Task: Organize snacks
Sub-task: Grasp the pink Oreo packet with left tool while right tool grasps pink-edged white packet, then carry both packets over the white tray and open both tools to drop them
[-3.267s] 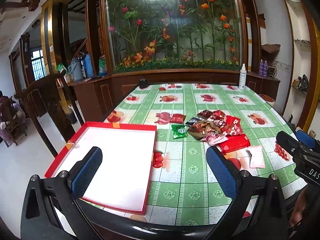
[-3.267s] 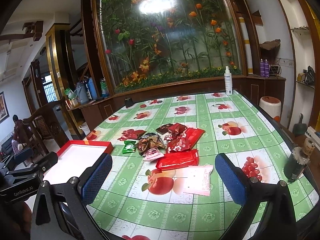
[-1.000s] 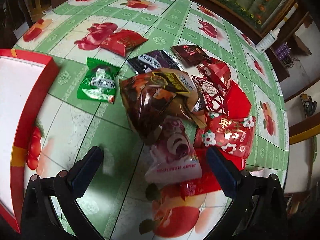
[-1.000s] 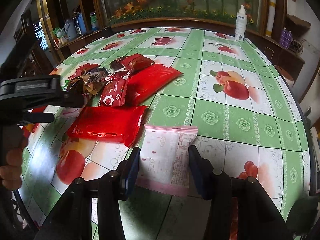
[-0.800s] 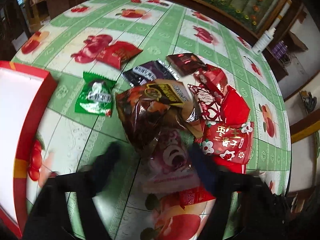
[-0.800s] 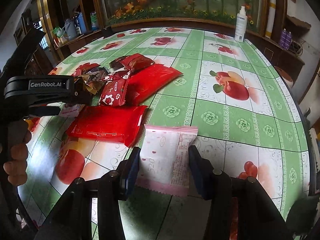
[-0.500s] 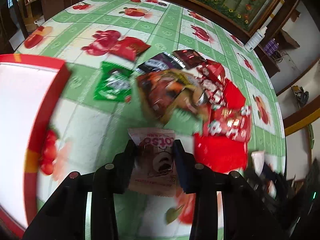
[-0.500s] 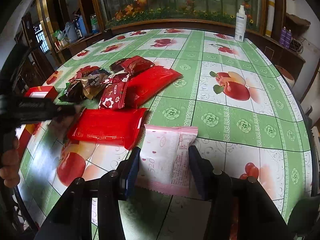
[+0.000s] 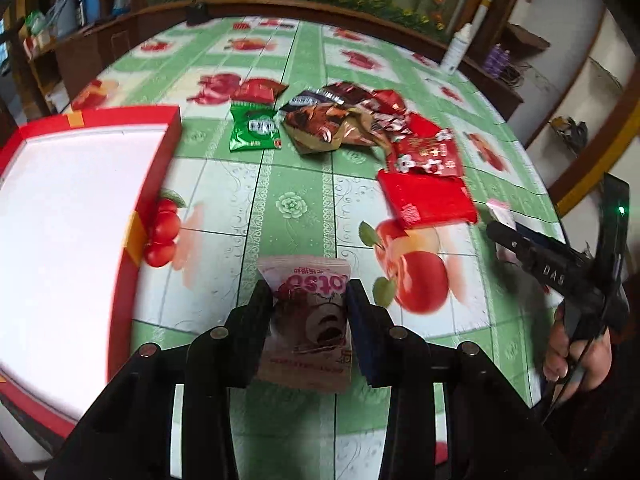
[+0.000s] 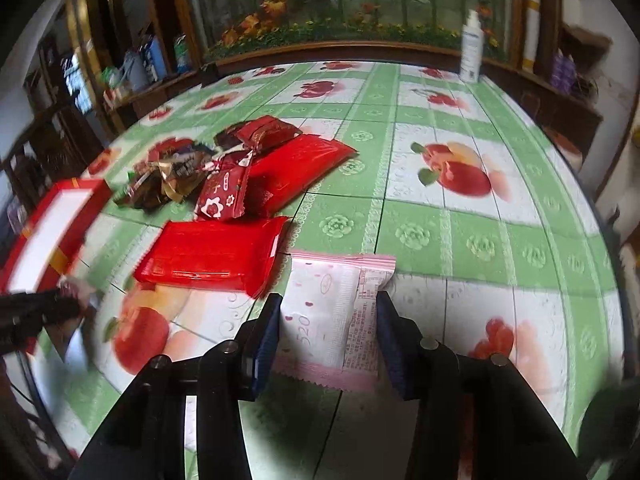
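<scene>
My left gripper point(image 9: 308, 300) is shut on a pink bear-print snack packet point(image 9: 310, 320) and holds it above the green tablecloth, to the right of the red tray point(image 9: 154, 176) with a white inside. The tray holds nothing. My right gripper point(image 10: 328, 320) is closing on a pale pink packet point(image 10: 332, 312) that lies on the table, and both pads touch its sides. The snack pile point(image 9: 340, 124) lies further back: a green packet point(image 9: 254, 132), brown foil bags and red packets. A flat red packet point(image 10: 212, 256) lies just left of the pale pink one.
A white spray bottle point(image 10: 470, 56) stands at the far table edge. The table point(image 10: 500, 208) is round, and its rim falls away on the right. A hand point(image 9: 576, 356) grips the right gripper's handle at the right of the left wrist view. Wooden cabinets ring the table.
The left gripper shut on the pink bear packet at the pile and carried it back toward the near edge and the tray. The right gripper stayed around the pale pink packet.
</scene>
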The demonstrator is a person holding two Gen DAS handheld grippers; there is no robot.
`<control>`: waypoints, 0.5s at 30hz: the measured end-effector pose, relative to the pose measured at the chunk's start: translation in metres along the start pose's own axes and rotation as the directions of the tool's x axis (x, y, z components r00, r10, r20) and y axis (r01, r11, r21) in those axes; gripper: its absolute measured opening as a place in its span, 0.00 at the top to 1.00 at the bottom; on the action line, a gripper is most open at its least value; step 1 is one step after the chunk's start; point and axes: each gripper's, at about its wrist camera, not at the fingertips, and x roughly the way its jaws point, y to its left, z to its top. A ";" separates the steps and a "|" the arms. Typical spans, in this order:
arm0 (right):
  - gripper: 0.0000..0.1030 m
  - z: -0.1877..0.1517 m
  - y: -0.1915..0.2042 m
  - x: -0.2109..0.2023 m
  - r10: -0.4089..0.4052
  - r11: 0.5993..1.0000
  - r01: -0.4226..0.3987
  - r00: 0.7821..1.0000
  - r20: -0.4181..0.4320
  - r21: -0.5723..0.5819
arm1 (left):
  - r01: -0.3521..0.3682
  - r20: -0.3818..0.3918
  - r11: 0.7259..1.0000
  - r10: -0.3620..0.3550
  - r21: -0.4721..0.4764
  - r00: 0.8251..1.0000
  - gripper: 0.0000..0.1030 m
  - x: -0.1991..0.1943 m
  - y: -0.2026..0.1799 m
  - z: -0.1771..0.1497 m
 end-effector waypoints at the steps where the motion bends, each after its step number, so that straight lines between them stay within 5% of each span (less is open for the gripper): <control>1: 0.55 -0.001 -0.002 -0.004 0.026 0.999 -0.026 1.000 0.009 0.025 | 0.004 0.008 1.000 -0.004 0.004 1.000 0.66 -0.005 0.001 -0.002; 7: 0.55 -0.009 0.004 -0.028 0.144 0.985 -0.151 0.986 0.087 0.078 | 0.005 0.065 1.000 -0.006 0.007 0.998 0.66 -0.031 0.014 -0.008; 15: 0.56 0.002 0.093 -0.019 0.316 0.949 -0.315 0.948 0.042 -0.028 | -0.059 0.174 0.996 0.070 -0.070 0.982 0.65 -0.073 0.071 -0.009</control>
